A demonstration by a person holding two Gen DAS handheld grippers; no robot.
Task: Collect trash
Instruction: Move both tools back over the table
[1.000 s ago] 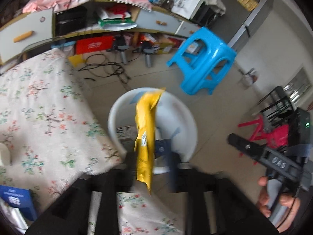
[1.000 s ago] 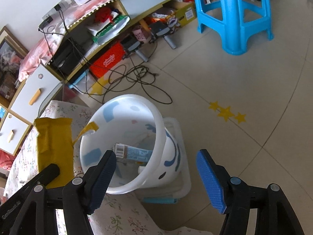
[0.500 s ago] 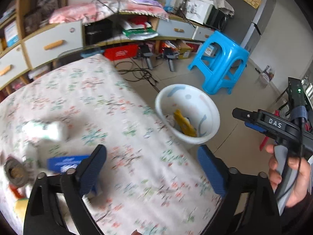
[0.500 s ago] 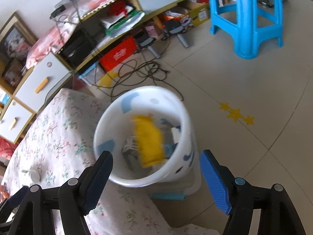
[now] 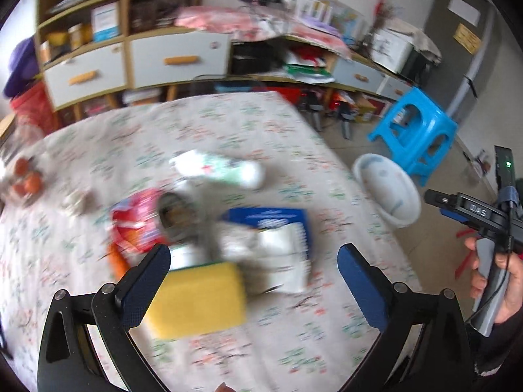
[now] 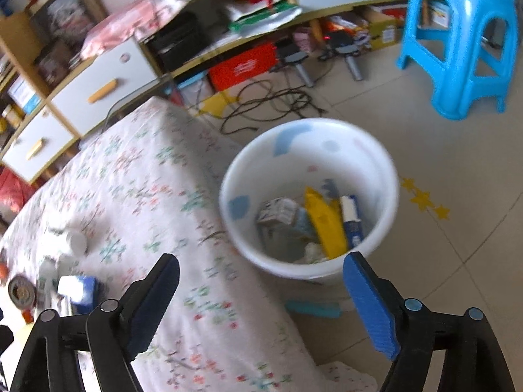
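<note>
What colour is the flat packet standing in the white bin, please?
Yellow. The packet leans among other trash inside the bin, clearest in the right wrist view.

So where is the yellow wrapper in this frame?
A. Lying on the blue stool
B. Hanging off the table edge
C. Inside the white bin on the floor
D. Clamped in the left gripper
C: the yellow wrapper lies in the white bin among other trash; both grippers are open and empty.

In the left wrist view the pile in the middle of the tabletop (image 5: 261, 124) is smeared by motion blur: the yellow block (image 5: 199, 300), the blue packet (image 5: 271, 219) and the red wrapper (image 5: 137, 219) have no readable print. The right tool (image 5: 470, 212) is cut by the right edge. In the right wrist view the bucket (image 6: 310, 150) rim is blurred and the labels inside are unreadable.
</note>
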